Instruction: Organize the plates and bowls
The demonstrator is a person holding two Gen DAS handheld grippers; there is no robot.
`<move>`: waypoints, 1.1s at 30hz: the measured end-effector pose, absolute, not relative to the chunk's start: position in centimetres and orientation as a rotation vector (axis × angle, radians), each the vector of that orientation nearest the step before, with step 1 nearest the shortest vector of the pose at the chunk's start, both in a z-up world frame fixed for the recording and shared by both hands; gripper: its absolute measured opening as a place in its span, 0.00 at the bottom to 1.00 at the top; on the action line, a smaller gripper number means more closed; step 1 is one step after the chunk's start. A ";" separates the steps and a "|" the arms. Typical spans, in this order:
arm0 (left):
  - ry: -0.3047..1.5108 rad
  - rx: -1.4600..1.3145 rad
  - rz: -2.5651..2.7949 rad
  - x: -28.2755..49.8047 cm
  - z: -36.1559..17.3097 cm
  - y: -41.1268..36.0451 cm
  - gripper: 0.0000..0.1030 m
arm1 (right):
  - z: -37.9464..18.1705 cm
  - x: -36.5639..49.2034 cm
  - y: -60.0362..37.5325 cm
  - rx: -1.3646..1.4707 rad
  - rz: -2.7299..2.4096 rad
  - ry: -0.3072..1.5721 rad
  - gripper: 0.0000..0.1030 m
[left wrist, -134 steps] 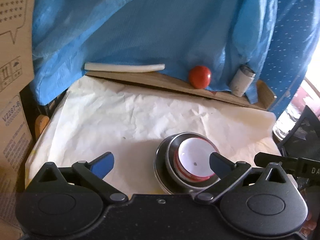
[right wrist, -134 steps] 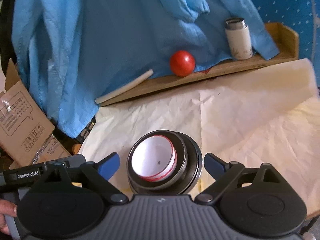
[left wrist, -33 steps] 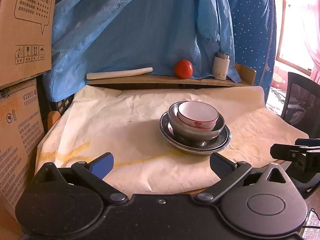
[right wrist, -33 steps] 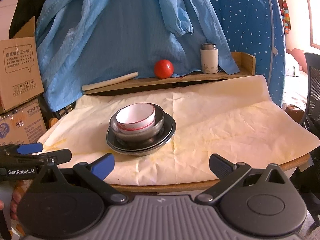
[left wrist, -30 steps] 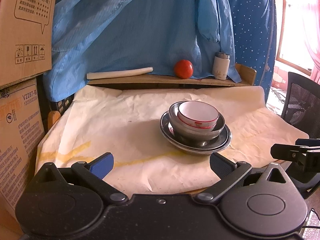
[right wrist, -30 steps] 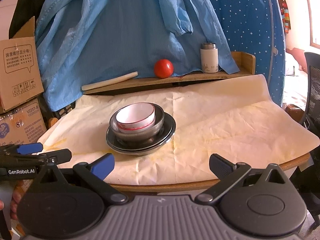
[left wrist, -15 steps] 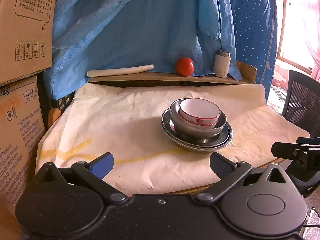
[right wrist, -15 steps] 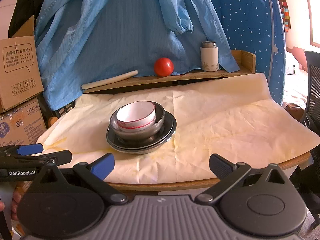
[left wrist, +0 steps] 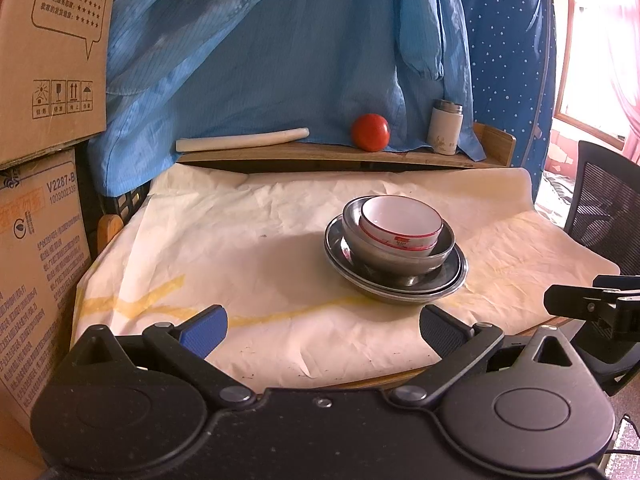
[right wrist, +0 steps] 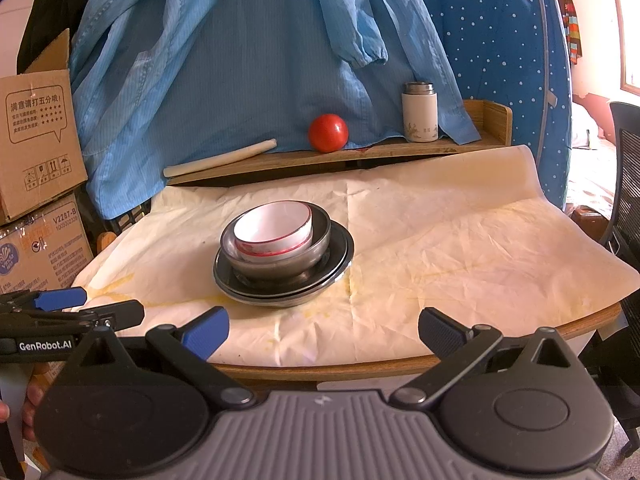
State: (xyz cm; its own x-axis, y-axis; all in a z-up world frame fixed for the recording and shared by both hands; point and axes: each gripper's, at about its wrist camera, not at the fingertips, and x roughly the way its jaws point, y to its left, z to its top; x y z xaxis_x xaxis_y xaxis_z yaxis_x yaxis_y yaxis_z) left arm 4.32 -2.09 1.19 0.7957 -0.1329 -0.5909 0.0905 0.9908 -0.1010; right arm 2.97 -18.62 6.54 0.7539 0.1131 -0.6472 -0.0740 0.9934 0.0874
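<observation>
Both tools, left (left wrist: 322, 330) and right (right wrist: 323, 330), had drawn back from over the stack, jaws wide and empty; white bowl (right wrist: 273, 231) sat nested in steel bowl (right wrist: 316, 242) on plates (right wrist: 340, 258), mid-frame on the tabletop (right wrist: 460, 256) — stacking looked done.

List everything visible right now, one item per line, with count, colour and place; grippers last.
white bowl: 1, white with red bands, nested in the steel bowl
steel bowl: 1, silver, on the plates
steel plates: at least 2, silver, stacked mid-table
paper sheet: 1, cream, stained, covering the table
red ball: 1, red, on the wooden shelf
flask: 1, white with steel cap, on the shelf
white roll: 1, shelf's left end
wooden shelf: 1, behind the table
blue garments: hanging behind
cardboard boxes: stacked at left
office chair: black, at right
left gripper: open, empty
right gripper: open, empty
</observation>
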 end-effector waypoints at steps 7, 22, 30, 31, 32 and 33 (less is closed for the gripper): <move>0.643 -0.068 -0.120 4.2 0.9 -2.0 0.99 | 6.4 2.8 -18.6 0.055 0.102 0.712 1.00; 0.644 -0.068 -0.120 4.1 0.9 -2.1 0.99 | 6.4 2.9 -18.6 0.054 0.105 0.712 1.00; 0.644 -0.069 -0.122 4.1 0.9 -2.0 0.99 | 6.5 2.9 -18.7 0.053 0.104 0.712 1.00; 0.644 -0.068 -0.122 4.2 0.9 -2.0 0.99 | 6.5 2.9 -18.7 0.053 0.105 0.712 1.00; 0.645 -0.068 -0.122 4.1 0.9 -2.1 0.99 | 6.4 2.8 -18.7 0.053 0.104 0.712 1.00; 0.645 -0.069 -0.123 4.2 0.9 -2.0 0.99 | 6.4 2.8 -18.7 0.053 0.104 0.712 1.00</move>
State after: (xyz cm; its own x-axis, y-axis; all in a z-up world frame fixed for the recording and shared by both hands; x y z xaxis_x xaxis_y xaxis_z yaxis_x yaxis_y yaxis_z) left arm 4.16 -2.03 0.92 0.7922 -0.1352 -0.5952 0.0925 0.9905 -0.1019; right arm 2.77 -18.72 6.38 0.7525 0.1128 -0.6488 -0.0768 0.9935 0.0836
